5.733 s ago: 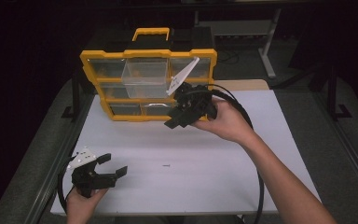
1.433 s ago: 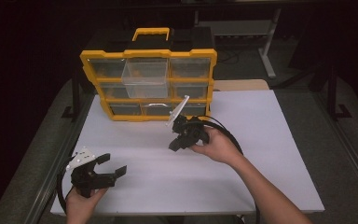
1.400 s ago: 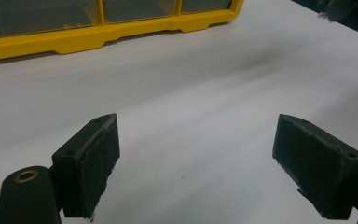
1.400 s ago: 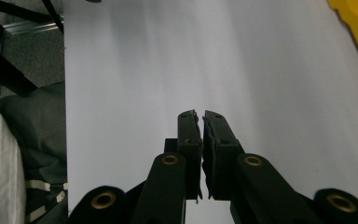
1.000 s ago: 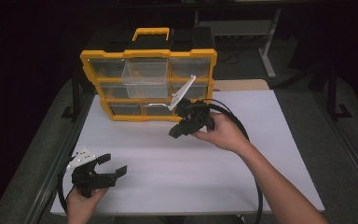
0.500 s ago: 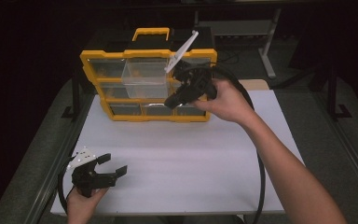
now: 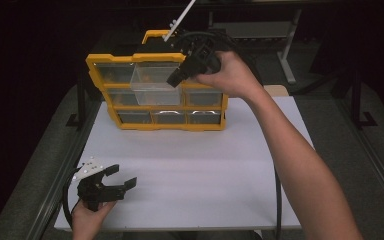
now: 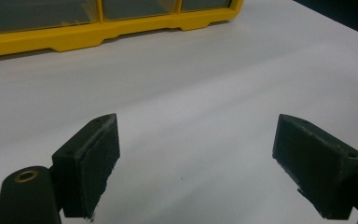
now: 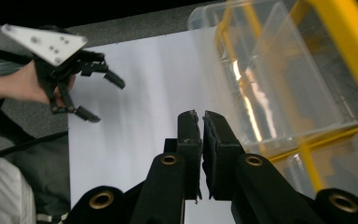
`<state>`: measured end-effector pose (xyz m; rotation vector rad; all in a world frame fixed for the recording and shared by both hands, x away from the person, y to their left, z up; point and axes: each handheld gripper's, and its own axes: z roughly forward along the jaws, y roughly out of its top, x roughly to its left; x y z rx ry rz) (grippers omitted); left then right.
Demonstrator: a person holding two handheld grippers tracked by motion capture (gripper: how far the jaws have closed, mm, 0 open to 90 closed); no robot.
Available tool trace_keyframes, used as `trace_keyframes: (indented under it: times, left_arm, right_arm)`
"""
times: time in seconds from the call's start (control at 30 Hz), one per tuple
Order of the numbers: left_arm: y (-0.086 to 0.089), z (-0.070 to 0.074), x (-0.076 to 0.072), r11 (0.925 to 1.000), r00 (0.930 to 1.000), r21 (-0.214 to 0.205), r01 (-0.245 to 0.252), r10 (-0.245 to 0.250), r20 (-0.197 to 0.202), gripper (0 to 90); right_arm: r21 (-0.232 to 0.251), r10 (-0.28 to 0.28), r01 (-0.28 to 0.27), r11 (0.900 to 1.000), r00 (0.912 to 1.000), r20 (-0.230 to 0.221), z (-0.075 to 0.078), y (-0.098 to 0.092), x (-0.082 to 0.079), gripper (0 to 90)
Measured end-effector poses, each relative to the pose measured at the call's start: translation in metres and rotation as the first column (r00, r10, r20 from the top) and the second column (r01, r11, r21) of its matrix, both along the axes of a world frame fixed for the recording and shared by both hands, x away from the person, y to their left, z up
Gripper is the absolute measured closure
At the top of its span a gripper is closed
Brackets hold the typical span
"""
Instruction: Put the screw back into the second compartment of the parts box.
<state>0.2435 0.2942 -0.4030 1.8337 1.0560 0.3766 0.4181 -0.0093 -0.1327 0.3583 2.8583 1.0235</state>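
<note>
Unlabelled yellow organiser [image 7: 155, 95], closed right hand-held gripper [image 7: 176, 80] beside

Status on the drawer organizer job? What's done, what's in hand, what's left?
Done: one clear drawer in the yellow organizer stands pulled partway out; the other drawers look shut.
In hand: the right gripper is at that drawer's right corner, jaws shut. Whether anything tiny is pinched between them cannot be told.
Left: probably dropping something in, if anything is held, then pushing the drawer shut. The left gripper rests open on the table.
</note>
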Motion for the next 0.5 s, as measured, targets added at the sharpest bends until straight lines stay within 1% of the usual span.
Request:
trace_keyframes:
  times: [0.03, 0.07, 0.1, 0.17, 0.2, 0.27, 0.33, 0.37, 0.43, 0.5]
  left_arm:
    - [0.000, 0.000, 0.000, 1.0000, 1.0000, 0.001, 0.000, 0.000, -0.003, 14.4]
    - [0.001, 0.000, 0.000, 0.9998, 1.0000, 0.016, 0.006, -0.006, -0.004, 14.4]
    - [0.002, 0.001, 0.000, 0.9998, 1.0000, 0.021, 0.007, -0.006, -0.007, 14.4]
    - [0.003, 0.001, 0.000, 0.9997, 1.0000, 0.021, 0.008, -0.008, -0.004, 14.4]
    - [0.003, 0.001, 0.000, 0.9997, 1.0000, 0.021, 0.008, -0.008, -0.004, 14.4]
    - [0.005, 0.001, 0.000, 0.9997, 1.0000, 0.024, 0.009, -0.009, -0.001, 14.4]
    - [0.005, 0.002, -0.001, 0.9997, 1.0000, 0.022, 0.007, -0.006, -0.002, 14.4]
    - [0.005, 0.002, -0.001, 0.9996, 1.0000, 0.027, 0.008, -0.007, -0.005, 14.4]
    - [0.005, 0.002, -0.002, 0.9998, 1.0000, 0.018, 0.005, -0.005, -0.008, 14.4]
    - [0.004, 0.001, -0.002, 1.0000, 1.0000, 0.008, 0.002, -0.002, -0.008, 14.4]
  right_arm:
    - [0.001, -0.008, 0.008, 1.0000, 1.0000, -0.003, 0.002, 0.002, 0.002, 84.4]
    - [0.001, -0.012, 0.012, 0.9999, 0.9999, -0.001, 0.004, 0.004, 0.005, 84.4]
    - [-0.002, -0.018, 0.018, 0.9998, 0.9998, -0.003, 0.005, 0.007, 0.008, 84.4]
    - [-0.008, -0.028, 0.028, 0.9996, 0.9996, -0.005, 0.006, 0.011, 0.014, 84.3]
    - [-0.008, -0.028, 0.028, 0.9996, 0.9996, -0.005, 0.006, 0.011, 0.014, 84.3]
    - [-0.011, -0.046, 0.046, 0.9989, 0.9988, -0.015, 0.005, 0.017, 0.023, 84.3]
    - [-0.011, -0.063, 0.062, 0.9980, 0.9978, -0.023, 0.002, 0.020, 0.029, 84.2]
    - [-0.022, -0.073, 0.072, 0.9971, 0.9970, -0.026, -0.001, 0.022, 0.034, 84.3]
    - [-0.038, -0.090, 0.089, 0.9953, 0.9955, -0.030, -0.005, 0.024, 0.039, 84.3]
    - [-0.035, -0.099, 0.097, 0.9946, 0.9945, -0.036, -0.009, 0.026, 0.044, 84.2]
